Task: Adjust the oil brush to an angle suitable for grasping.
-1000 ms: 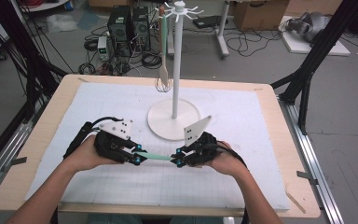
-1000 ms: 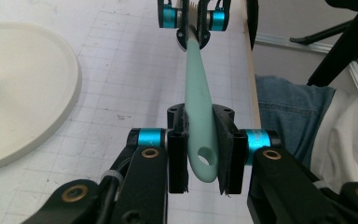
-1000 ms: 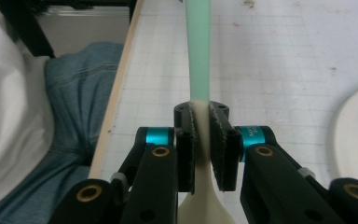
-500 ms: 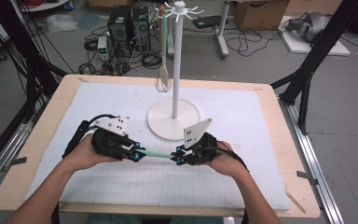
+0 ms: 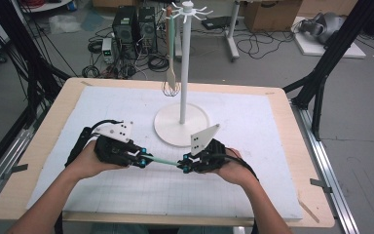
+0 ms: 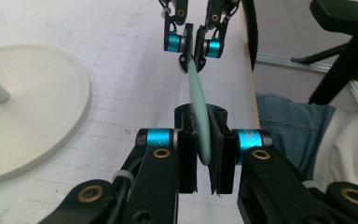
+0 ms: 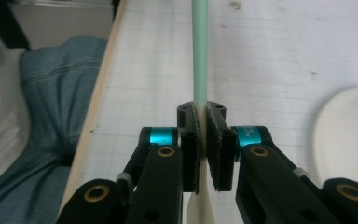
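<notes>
Both claws are clenched on one mint-handled utensil (image 5: 164, 161), held level just above the table's near edge: left claw (image 5: 143, 159) on the green handle, right claw (image 5: 182, 165) at the cream end. Uneven pulling could twist it loose or drop it.

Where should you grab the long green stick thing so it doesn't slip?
Grab the green utensil near its ends, coming in from each side. It is long, thin and flat, so jaws should press its flat faces. The left gripper and right gripper do just that, one at each end.
</notes>
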`<state>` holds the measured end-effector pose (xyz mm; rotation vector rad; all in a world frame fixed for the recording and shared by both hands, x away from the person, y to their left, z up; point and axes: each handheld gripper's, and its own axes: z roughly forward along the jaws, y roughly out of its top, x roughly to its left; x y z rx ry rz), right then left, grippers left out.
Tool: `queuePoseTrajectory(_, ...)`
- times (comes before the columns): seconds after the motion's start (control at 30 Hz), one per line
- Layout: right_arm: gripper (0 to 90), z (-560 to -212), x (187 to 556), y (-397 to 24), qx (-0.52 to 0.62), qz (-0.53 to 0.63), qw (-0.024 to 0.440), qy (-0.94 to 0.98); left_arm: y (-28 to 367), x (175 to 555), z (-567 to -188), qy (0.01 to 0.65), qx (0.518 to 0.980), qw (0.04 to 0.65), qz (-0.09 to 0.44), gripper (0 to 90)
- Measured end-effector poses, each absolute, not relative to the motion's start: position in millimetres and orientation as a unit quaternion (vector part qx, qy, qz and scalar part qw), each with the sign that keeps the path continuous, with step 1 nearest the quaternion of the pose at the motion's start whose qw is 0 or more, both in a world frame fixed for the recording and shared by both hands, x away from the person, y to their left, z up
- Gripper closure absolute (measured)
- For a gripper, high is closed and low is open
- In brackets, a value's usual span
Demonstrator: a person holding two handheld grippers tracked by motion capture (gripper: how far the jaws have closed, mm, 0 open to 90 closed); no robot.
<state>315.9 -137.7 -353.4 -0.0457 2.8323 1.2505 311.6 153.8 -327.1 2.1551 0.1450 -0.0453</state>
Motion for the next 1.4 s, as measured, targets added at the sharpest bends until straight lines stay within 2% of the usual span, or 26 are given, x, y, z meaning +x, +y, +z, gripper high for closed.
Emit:
queuePoseTrajectory(0.5, 85.1, -354.5, 316.6, -135.3, -0.013, 0.403, 0.017, 0.915, 154.3, 310.7, -324.7, 0.059, 0.874, 0.482, -0.015, 83.0)
queuePoseTrajectory(0.57, 85.2, -354.0, 316.7, -135.5, -0.012, 0.409, 0.019, 0.912, 155.2, 311.9, -323.4, 0.061, 0.870, 0.488, -0.020, 81.3)
queuePoseTrajectory(0.63, 85.2, -353.7, 316.5, -135.1, -0.010, 0.407, 0.023, 0.913, 154.3, 311.7, -322.7, 0.062, 0.872, 0.485, -0.017, 75.4)
queuePoseTrajectory(0.7, 85.2, -353.9, 316.5, -134.1, -0.013, 0.409, 0.024, 0.912, 153.8, 311.7, -322.5, 0.059, 0.872, 0.485, -0.013, 81.1)
queuePoseTrajectory(0.93, 84.9, -354.0, 316.8, -132.0, -0.011, 0.410, 0.019, 0.912, 153.6, 311.4, -322.5, 0.056, 0.874, 0.482, -0.013, 82.9)
queuePoseTrajectory(1.03, 82.1, -354.9, 316.8, -130.2, -0.018, 0.405, 0.013, 0.914, 152.6, 310.8, -323.3, 0.051, 0.874, 0.482, -0.016, 83.2)
queuePoseTrajectory(1.07, 74.9, -355.0, 316.5, -129.3, -0.013, 0.404, 0.011, 0.915, 152.1, 310.4, -323.5, 0.051, 0.875, 0.481, -0.016, 83.3)
queuePoseTrajectory(1.4, 72.9, -350.9, 316.4, -119.9, -0.015, 0.405, 0.008, 0.914, 149.5, 310.5, -323.6, 0.048, 0.880, 0.473, -0.008, 83.3)
